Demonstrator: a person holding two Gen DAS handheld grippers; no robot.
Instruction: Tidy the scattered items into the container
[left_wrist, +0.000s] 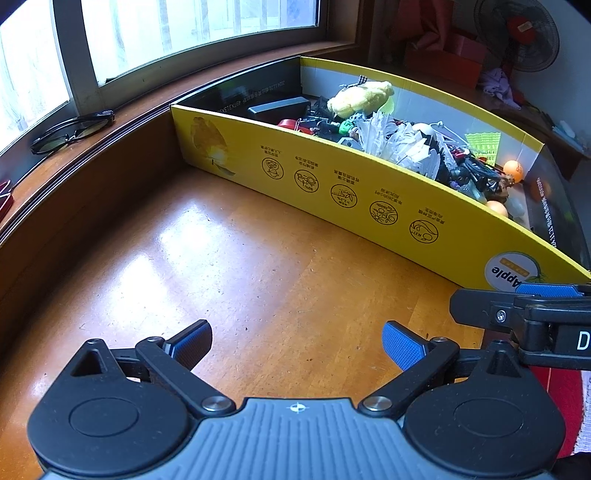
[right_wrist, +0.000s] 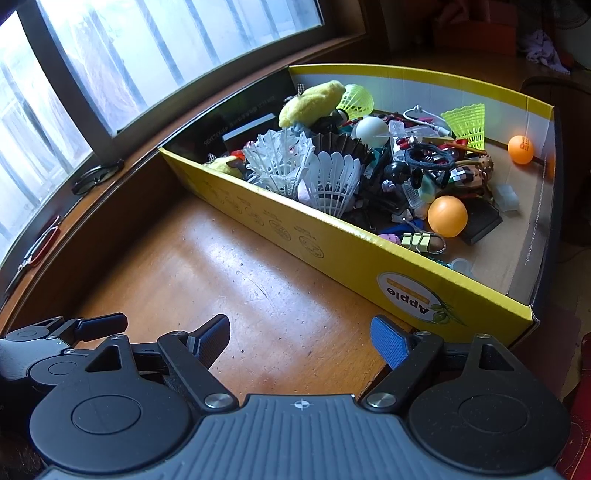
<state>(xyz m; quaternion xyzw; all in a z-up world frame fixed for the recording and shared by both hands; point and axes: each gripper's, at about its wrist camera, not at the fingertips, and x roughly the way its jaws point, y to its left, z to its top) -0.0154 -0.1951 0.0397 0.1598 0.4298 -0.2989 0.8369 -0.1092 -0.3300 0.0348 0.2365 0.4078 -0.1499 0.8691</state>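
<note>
A yellow cardboard box stands on the wooden table, and it also shows in the right wrist view. It holds a heap of small items: white shuttlecocks, a yellow plush toy, orange balls, neon shuttlecocks, cables and clips. My left gripper is open and empty above the bare table in front of the box. My right gripper is open and empty, near the box's front corner. Each gripper's tip shows at the edge of the other's view.
Black glasses lie on the wooden window sill at the back left. A red-edged object lies on the sill further left. A fan and red boxes stand behind the box. The wooden tabletop spreads in front of the box.
</note>
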